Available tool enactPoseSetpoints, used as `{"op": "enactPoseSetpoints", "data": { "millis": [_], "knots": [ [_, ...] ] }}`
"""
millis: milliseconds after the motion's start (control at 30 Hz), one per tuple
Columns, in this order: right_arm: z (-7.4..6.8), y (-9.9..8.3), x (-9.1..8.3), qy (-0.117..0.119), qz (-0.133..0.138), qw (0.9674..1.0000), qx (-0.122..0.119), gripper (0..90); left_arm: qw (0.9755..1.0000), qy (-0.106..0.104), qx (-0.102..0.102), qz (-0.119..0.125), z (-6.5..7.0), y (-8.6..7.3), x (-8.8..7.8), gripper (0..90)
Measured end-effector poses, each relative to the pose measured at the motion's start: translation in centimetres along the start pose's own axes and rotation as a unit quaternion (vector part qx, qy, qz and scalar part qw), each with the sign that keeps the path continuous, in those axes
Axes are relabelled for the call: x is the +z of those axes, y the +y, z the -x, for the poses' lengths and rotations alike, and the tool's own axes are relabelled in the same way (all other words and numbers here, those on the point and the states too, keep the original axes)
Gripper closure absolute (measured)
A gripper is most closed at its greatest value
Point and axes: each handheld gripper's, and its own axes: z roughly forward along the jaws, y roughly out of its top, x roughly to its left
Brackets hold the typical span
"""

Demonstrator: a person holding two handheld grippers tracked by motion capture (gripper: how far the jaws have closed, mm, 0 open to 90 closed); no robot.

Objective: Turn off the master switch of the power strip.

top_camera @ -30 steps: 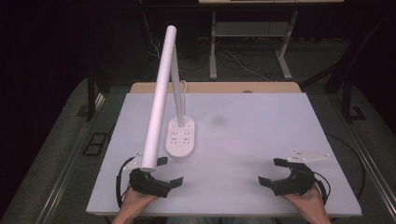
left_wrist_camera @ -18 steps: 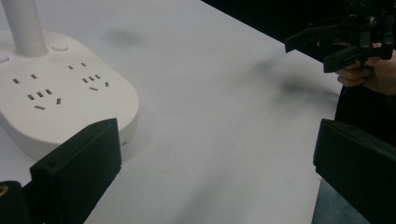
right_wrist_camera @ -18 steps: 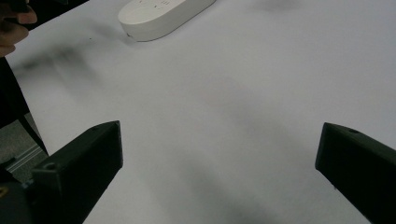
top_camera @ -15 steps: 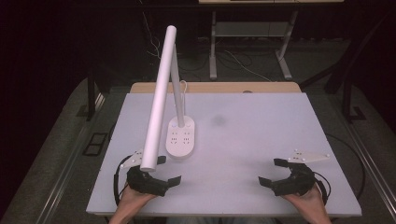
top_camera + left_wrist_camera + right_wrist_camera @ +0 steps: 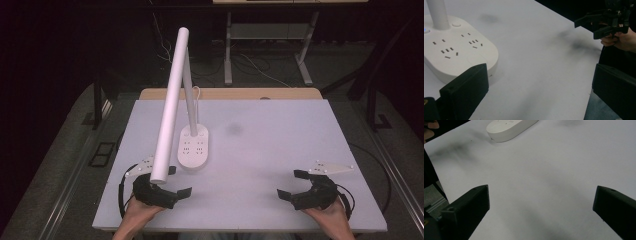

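Your left tongs (image 5: 175,182) gape wide and empty, low over the tabletop (image 5: 280,150); the lamp's socket base (image 5: 193,147) stands just ahead of them, its long axis running away from you; your right tongs (image 5: 295,185), equally spread and empty, sit well apart; the left hand is nearer.

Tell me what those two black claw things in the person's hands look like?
Each is black, with two chunky flat-faced jaws like a crab claw. The left gripper and the right gripper both carry a pale grey three-cornered plate on top, and a thin black cable loops out behind each one. No sleeves show at the wrists.
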Motion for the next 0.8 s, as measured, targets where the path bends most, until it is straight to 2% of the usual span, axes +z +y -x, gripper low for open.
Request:
{"op": "enactPoseSetpoints", "data": {
  "millis": [800],
  "knots": [
    [0.0, 0.0, 0.0, -0.002, -0.003, 1.0000, 0.002, 0.0, 0.9998, 0.011, -0.005, -0.016, -1.2, 1.9, -0.9, 0.4]
  ]
}}
